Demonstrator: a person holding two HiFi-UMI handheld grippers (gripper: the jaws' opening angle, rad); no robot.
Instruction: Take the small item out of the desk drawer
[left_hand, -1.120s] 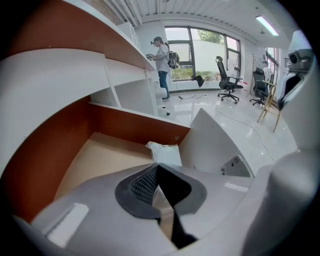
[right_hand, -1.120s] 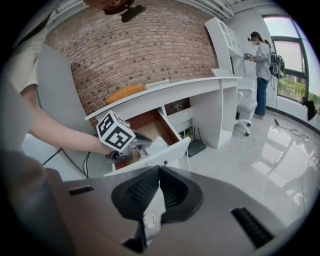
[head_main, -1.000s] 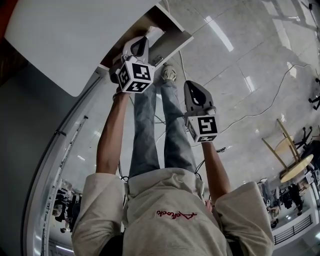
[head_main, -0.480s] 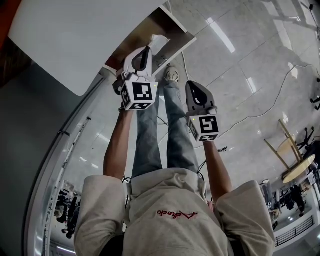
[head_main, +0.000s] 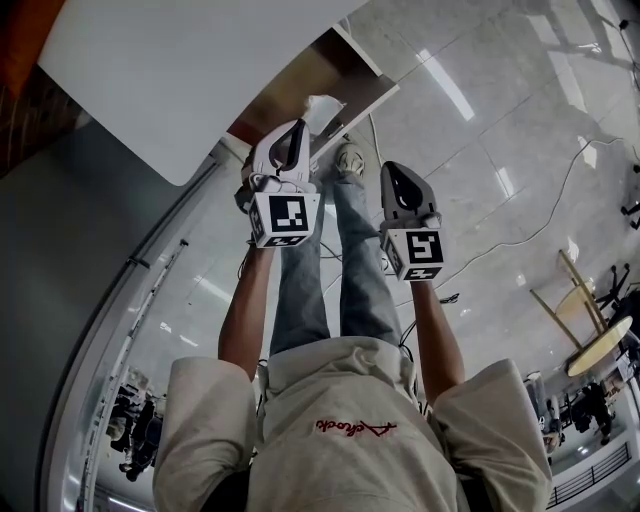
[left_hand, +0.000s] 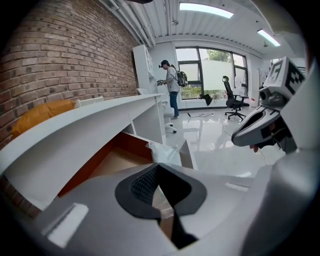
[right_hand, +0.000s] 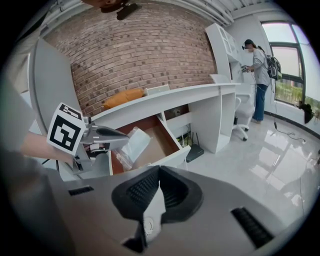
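- Right gripper view: small item = clear plastic bag (right_hand: 134, 144), hanging just above the drawer (right_hand: 159, 141), over its left-rear part. Looks clear of the drawer floor, tho can't be sure.
- left gripper (right_hand: 121, 134) has its jaws clamped on the bag's top edge; rest of the bag dangles free below.
- Drawer is pulled well out from under the white desk (right_hand: 190, 94); its brown inside looks bare otherwise.
- right gripper (right_hand: 159, 171) waits on the near side of the drawer, off to its right, jaws together w/ nothing in them.
- Risk 1: thin, slick film pinched only at an edge. It could slide out of the pads & drop back into the drawer if swung fast.
- Risk 2: the bag's lower corner could snag the drawer's side wall if it's pulled sideways before it's fully clear.
- Vs a sec ago (head view): left gripper has risen & drawn back from deeper over the drawer, bag w/ it. Right gripper is approx. in the same spot.
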